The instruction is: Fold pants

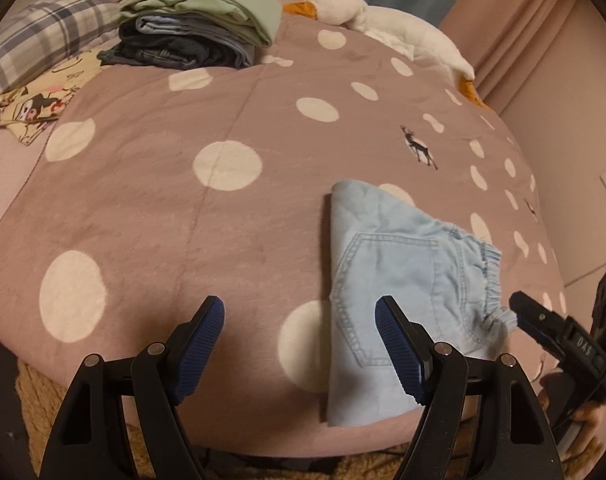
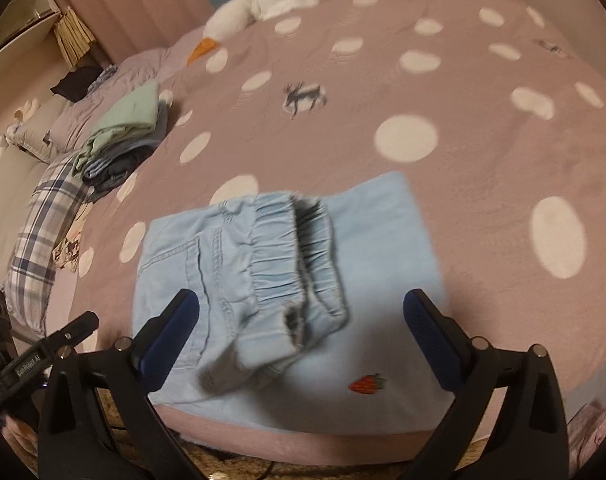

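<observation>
Clothes stack (image 1: 191, 28) beyond folded pants (image 1: 399, 280)

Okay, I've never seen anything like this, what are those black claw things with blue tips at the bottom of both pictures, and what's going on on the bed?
Those claws are two hand-held grippers, one in each of a person's hands; no robot arm is involved. Each carries a wide-angle camera looking forward along its two fingers, so you get one picture per gripper. The left gripper and the right gripper both stand open and hold nothing. Between them, near the bed's edge, lie light blue pants, already folded over, with an elastic waistband on top and a small strawberry patch. They rest on a pink spotted blanket. Farther back sit a stack of folded clothes, a plaid pillow and a white plush goose.
</observation>
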